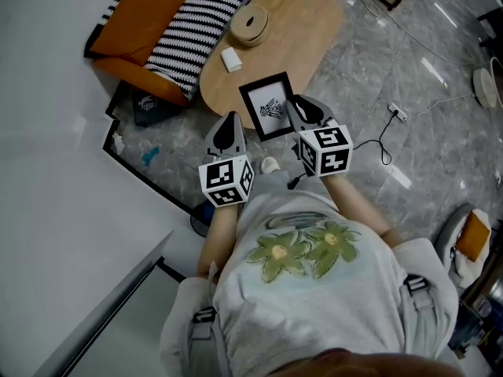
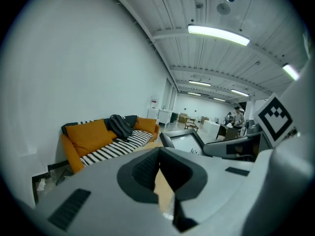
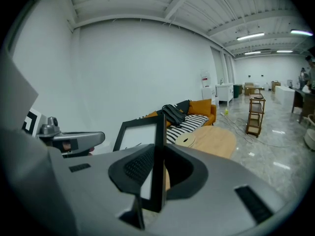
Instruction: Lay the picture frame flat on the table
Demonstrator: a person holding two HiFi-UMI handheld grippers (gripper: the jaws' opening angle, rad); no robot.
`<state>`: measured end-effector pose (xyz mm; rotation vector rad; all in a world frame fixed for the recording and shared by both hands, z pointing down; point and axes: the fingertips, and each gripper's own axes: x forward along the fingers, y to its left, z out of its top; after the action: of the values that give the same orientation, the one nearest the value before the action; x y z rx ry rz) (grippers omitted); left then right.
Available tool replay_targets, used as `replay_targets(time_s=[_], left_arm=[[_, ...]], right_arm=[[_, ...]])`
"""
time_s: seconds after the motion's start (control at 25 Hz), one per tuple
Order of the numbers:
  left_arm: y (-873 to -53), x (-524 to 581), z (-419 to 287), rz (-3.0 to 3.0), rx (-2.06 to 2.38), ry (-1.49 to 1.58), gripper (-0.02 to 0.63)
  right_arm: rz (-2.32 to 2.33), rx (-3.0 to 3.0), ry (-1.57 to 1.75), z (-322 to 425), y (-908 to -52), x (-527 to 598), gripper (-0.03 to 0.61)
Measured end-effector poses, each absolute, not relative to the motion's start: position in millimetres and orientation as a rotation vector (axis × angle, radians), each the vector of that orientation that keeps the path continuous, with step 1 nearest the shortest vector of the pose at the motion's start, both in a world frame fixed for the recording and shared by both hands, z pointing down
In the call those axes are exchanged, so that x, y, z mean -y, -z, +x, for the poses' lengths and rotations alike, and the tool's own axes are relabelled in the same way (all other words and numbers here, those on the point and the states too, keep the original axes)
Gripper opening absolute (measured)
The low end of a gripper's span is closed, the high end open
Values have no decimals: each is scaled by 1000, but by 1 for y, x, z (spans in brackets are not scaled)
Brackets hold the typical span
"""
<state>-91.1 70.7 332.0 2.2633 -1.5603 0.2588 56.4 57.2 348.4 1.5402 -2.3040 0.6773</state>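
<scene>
With right gripper [image 1: 297, 110] out over the near end of the wooden bench [image 1: 314, 22], clamped on the side edge of the picture frame [image 1: 267, 107], held roughly upright, face toward the person. Probably frame in hand, laying-down not yet begun. Next calls for tipping it back and lowering onto bare wood. Left gripper [image 1: 229, 126] alongside, jaws together on nothing. Both forearms extended forward.

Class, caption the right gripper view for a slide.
Right gripper clamps the picture frame by its edge; sofa, table behind.
</scene>
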Motion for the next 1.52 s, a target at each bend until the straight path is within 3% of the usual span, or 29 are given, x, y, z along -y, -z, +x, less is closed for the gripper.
replay_targets(time_s=[1.52], left_arm=[[-361, -33, -103, 2227, 1510, -315, 15]], right_arm=[[1528, 2248, -761, 49, -378, -6, 71]])
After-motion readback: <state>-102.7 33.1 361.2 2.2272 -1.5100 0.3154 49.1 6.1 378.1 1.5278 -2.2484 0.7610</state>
